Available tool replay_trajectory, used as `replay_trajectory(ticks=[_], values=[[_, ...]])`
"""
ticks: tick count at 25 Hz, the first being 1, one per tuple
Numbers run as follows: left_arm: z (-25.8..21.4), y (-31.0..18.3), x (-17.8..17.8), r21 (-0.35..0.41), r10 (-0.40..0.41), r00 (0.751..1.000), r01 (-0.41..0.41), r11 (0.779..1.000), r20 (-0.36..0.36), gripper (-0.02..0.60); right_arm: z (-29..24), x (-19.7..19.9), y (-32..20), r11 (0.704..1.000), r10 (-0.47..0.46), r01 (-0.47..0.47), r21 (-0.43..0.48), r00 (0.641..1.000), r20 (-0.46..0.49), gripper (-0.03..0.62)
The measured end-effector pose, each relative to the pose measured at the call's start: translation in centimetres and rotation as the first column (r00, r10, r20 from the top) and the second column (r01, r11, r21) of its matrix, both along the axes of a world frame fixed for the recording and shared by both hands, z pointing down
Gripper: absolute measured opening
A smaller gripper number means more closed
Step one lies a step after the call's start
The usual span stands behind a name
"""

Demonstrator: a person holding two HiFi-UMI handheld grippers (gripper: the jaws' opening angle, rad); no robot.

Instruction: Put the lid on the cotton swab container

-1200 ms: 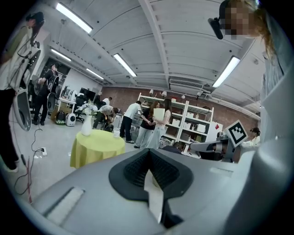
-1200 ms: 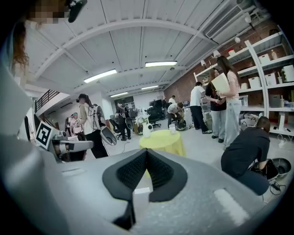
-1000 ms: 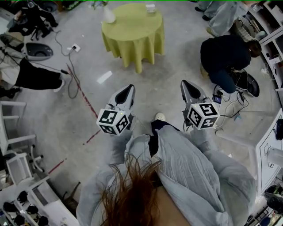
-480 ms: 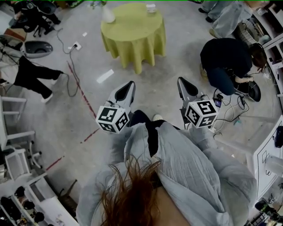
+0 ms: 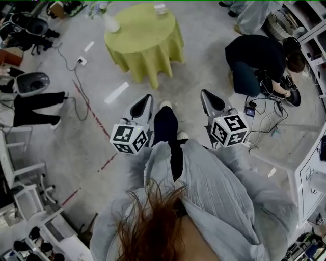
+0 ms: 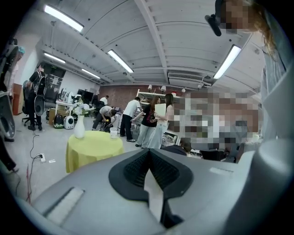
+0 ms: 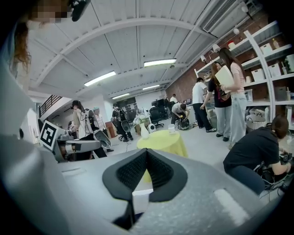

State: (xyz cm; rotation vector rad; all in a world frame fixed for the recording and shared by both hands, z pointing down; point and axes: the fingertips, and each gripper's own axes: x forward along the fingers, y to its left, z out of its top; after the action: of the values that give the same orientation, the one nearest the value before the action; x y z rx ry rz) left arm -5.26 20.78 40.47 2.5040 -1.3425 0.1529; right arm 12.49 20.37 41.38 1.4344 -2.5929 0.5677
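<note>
Jaws are pressing tight together with nothing between them on both the left gripper [image 5: 147, 97] and the right gripper [image 5: 206, 93], which are hovering side by side over the grey floor [image 5: 86, 148], well apart from the round table [image 5: 147, 38] draped in yellow-green cloth. A small white container [image 5: 160, 8], apparently the cotton swab container, is sitting near the table's far edge and showing too small for a lid to be made out, while a white vase [image 5: 110, 23] is standing at the table's left edge.
</note>
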Motion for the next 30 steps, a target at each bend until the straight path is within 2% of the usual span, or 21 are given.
replay_trajectory(ticks=[9,15,19,25,30], values=[[-0.2,-6.1,1.4,0.0,0.023,1.0,-0.023,1.0,-0.014,0.018,-0.3,1.1,-5.6,1.0,0.019,-0.019,0.001,1.0,-0.005,0.002],[-1.5,-11.3,-0.2,0.016,0.017,1.0,-0.017,1.0,-0.019,0.018,-1.4,-0.1,-10.7,1.0,0.016,-0.016,0.012,1.0,-0.018,0.002],[-1.9,-14.5,-1.3,0.02,0.024,0.999,-0.023,1.0,-0.048,0.018,-1.7,-1.0,-13.7,1.0,0.021,-0.02,0.007,0.999,-0.028,0.002],[-1.6,-19.6,-2.7,0.011,0.034,0.999,-0.033,0.999,-0.009,0.018,-1.9,-2.3,-18.4,0.999,0.035,-0.035,0.003,0.999,-0.039,0.002],[-1.5,-23.1,-3.5,0.007,0.046,0.999,-0.046,0.999,-0.005,0.018,-2.0,-3.5,-21.8,0.999,0.049,-0.049,0.002,0.998,-0.03,0.002]])
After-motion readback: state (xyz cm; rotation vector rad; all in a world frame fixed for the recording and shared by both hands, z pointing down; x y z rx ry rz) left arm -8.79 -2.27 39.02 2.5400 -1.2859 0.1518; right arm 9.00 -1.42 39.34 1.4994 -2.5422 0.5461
